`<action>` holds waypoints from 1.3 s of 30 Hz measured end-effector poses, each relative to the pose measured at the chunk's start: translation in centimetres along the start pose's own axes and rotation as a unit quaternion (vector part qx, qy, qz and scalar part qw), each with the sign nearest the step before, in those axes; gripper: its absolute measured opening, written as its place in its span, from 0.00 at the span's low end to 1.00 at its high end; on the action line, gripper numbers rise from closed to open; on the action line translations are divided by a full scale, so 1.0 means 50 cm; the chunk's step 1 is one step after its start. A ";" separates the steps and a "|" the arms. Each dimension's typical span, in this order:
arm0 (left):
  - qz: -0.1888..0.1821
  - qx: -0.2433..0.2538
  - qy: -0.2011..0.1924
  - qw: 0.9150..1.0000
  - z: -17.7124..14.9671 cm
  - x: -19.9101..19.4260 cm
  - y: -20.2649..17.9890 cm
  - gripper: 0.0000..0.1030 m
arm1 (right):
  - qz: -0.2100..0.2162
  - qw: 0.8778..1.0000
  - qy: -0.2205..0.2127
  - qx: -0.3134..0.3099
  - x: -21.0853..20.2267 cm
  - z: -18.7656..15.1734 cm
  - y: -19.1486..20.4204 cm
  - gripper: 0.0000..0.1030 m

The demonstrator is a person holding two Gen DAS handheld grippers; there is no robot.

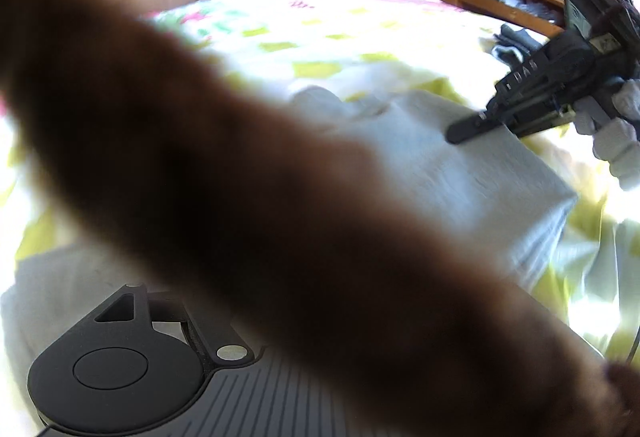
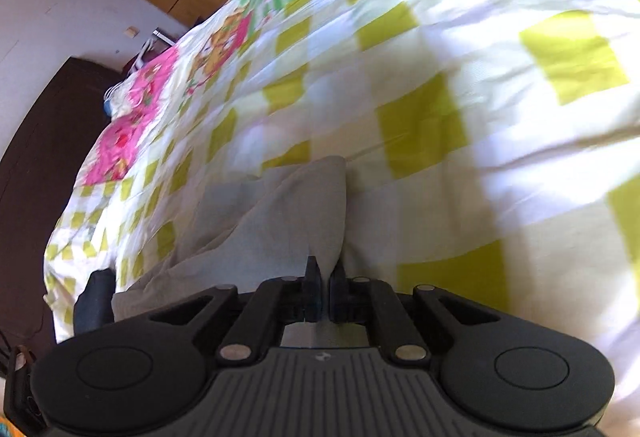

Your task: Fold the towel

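Field notes, bed station. I am looking at the towel (image 1: 460, 173), pale grey and soft, lying partly folded on the checked bedspread (image 1: 320, 37). In the left wrist view a blurred brown shape (image 1: 240, 197) is blocking most of the lens; I cannot tell what it is.

I am keeping the right gripper (image 2: 324, 291) together, pads pinching a fold of towel cloth that is rising between them and trailing away over the bed. From the left camera the same gripper, held by a gloved hand (image 1: 616, 141), is reaching in over the towel's far edge.

The left gripper's fingers are hidden behind the brown blur, so I cannot tell how they are standing.

Handling judgement: the towel is looking light, limp and thick-piled, so it is likely sagging wherever unsupported and not slipping easily from the pads. I am favouring a hold at corners or along the hem, one gripper per corner, keeping the edge taut while carrying it across.
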State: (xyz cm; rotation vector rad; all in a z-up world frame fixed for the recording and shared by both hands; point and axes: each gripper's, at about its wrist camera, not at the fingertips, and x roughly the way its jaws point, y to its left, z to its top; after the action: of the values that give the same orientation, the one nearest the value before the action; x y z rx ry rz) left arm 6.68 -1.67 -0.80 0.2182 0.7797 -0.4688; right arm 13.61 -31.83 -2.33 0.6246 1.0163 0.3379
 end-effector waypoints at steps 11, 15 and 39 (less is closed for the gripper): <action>0.112 -0.024 0.002 0.993 0.043 0.078 0.008 0.75 | -0.002 0.999 -0.025 0.027 -0.028 -0.011 -0.035 0.20; 0.131 -0.018 -0.019 0.991 0.029 0.012 0.009 0.74 | -0.012 0.999 -0.032 0.003 -0.035 -0.017 -0.020 0.21; 0.172 -0.069 0.021 0.982 -0.089 -0.151 0.106 0.75 | -0.117 0.989 -0.051 -0.081 -0.062 -0.019 0.058 0.27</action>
State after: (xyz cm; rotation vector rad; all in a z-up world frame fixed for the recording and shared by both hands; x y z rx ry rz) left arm 1.80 7.04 1.63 0.2295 0.7941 -0.0821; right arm 11.33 -30.92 1.26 0.3679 0.9431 0.1773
